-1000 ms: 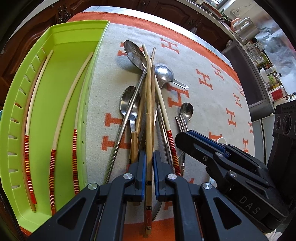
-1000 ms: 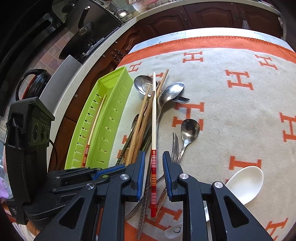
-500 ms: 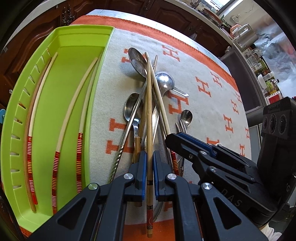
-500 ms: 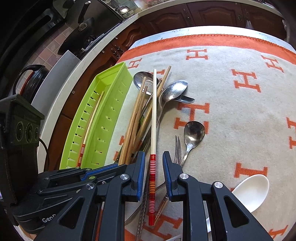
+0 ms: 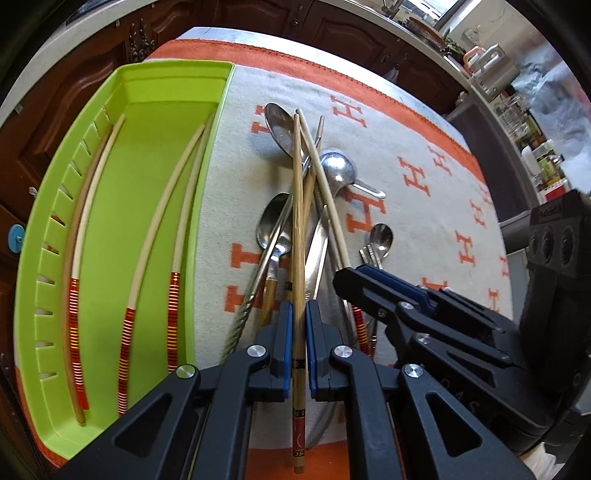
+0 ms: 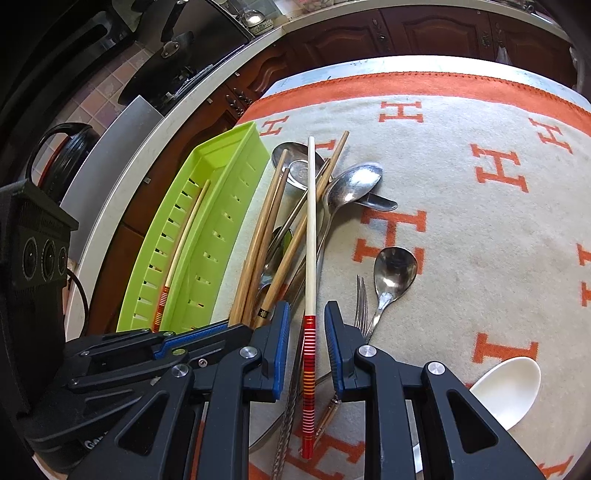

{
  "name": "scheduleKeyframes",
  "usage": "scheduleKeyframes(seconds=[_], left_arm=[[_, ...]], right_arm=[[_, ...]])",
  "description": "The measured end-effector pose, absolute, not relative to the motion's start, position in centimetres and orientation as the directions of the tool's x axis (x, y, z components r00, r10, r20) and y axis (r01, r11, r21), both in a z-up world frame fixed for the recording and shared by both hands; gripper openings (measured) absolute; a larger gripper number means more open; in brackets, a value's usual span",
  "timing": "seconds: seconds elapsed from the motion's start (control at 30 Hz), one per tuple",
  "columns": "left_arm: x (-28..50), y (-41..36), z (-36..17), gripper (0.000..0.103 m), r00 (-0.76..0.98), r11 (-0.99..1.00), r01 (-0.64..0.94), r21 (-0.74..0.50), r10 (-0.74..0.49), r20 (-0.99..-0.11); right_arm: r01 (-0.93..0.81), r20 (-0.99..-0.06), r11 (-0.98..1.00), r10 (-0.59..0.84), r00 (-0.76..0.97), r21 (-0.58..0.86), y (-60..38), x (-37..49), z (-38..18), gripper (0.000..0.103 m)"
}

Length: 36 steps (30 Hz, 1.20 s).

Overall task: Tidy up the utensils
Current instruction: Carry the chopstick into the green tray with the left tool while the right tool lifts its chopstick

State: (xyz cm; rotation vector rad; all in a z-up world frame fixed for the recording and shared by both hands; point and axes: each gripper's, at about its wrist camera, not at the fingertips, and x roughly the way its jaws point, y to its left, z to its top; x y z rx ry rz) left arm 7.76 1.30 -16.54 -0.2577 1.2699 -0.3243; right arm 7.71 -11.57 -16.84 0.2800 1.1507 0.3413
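My left gripper [image 5: 298, 325] is shut on a bamboo chopstick [image 5: 297, 229] that points away over the utensil pile [image 5: 314, 206]. A lime green tray [image 5: 147, 155] at the left holds three cream chopsticks [image 5: 147, 236] with red striped ends. My right gripper [image 6: 306, 321] straddles one more cream striped chopstick [image 6: 311, 221] that lies on the pile. A gap shows on each side of it, so the pads do not press. The right gripper [image 5: 351, 275] sits just right of the left one. In the right wrist view the left gripper [image 6: 218, 332] is at the lower left.
Metal spoons [image 6: 351, 184], a small spoon [image 6: 393, 266], a fork [image 6: 362, 302] and more bamboo chopsticks [image 6: 295, 243] lie on the cream and orange cloth [image 6: 480, 240]. A white ceramic spoon [image 6: 506, 384] rests at the near right. Dark wood cabinets [image 5: 332, 26] stand beyond the table's far edge.
Both grippers have drifted only slightly. The left one still grips the bamboo chopstick, and the striped chopstick stays between the right jaws.
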Motion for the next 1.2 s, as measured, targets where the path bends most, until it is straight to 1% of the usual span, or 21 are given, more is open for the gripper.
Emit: scheduleKeyframes(seconds=[0.1,0.23,0.27,0.3,0.47,0.63,0.67,0.77,0.87,1.03,1.2], left_arm=[[7.6,1.5,-16.8,0.005,0.253,0.905,0.088,-0.417,-0.425,-0.869],[7.5,1.5,-16.7,0.005,0.259,0.902,0.093,-0.421,-0.430,-0.865],[7.4,1.6,-16.5,0.005,0.263,0.903,0.095,-0.418,-0.428,-0.865],[7.3,1.6,-16.2,0.005,0.269,0.905,0.097,-0.415,-0.425,-0.864],[6.9,1.7,-14.2,0.004,0.304,0.909,0.113,-0.400,-0.415,-0.857],[6.0,2.8,-10.5,0.005,0.376,0.919,0.142,-0.368,-0.394,-0.839],[5.8,3.0,-9.7,0.005,0.391,0.921,0.145,-0.361,-0.388,-0.835],[5.3,4.1,-7.3,0.004,0.443,0.929,0.147,-0.340,-0.370,-0.817],[4.7,5.6,-5.2,0.004,0.495,0.937,0.135,-0.321,-0.345,-0.798],[3.8,9.1,-2.6,0.004,0.576,0.959,0.090,-0.267,-0.269,-0.772],[4.1,12.5,-3.2,0.005,0.573,0.969,0.035,-0.245,-0.220,-0.789]], right_arm=[[-0.116,-0.837,0.912,0.408,0.365,0.394,-11.7,7.7,-16.8,0.020],[-0.127,-0.836,0.911,0.410,0.365,0.391,-11.8,7.5,-16.8,0.020],[-0.129,-0.835,0.912,0.409,0.369,0.390,-11.8,7.5,-16.7,0.012],[-0.131,-0.834,0.911,0.412,0.367,0.392,-11.7,7.4,-16.7,0.006],[-0.122,-0.823,0.909,0.413,0.390,0.399,-11.9,6.9,-15.7,0.006],[-0.129,-0.794,0.899,0.431,0.429,0.419,-12.0,5.8,-12.7,0.004],[-0.132,-0.787,0.895,0.438,0.435,0.425,-12.0,5.6,-12.1,0.001],[-0.144,-0.768,0.887,0.453,0.452,0.438,-11.5,4.7,-10.1,0.001],[-0.169,-0.759,0.891,0.449,0.472,0.422,-10.6,3.9,-8.3,0.001],[-0.198,-0.780,0.909,0.416,0.467,0.367,-8.6,3.3,-7.4,0.001],[-0.183,-0.809,0.921,0.391,0.440,0.345,-7.3,3.5,-8.2,0.001]])
